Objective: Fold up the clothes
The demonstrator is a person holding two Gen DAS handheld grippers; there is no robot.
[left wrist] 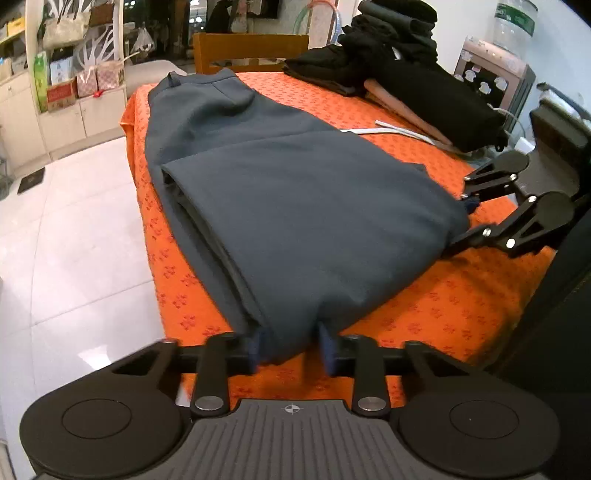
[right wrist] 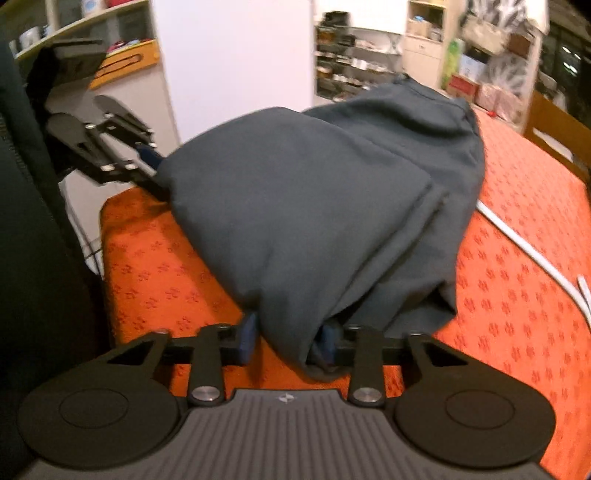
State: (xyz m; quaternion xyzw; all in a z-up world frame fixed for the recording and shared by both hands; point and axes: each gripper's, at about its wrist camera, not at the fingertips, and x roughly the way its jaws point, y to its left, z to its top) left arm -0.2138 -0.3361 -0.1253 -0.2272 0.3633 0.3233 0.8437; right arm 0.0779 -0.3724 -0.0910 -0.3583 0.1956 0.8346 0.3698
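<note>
grey garment near edge clamped in left gripper and right gripper, bare orange tablecloth alongside

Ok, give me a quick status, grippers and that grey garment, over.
Left gripper and right gripper both clamped on near edge of grey garment. Garment half-folded on orange tablecloth. Black clothes pile and white strip lie clear beyond.

No words, brand names or numbers are legible; the green label on the water bottle is too blurred to read.
</note>
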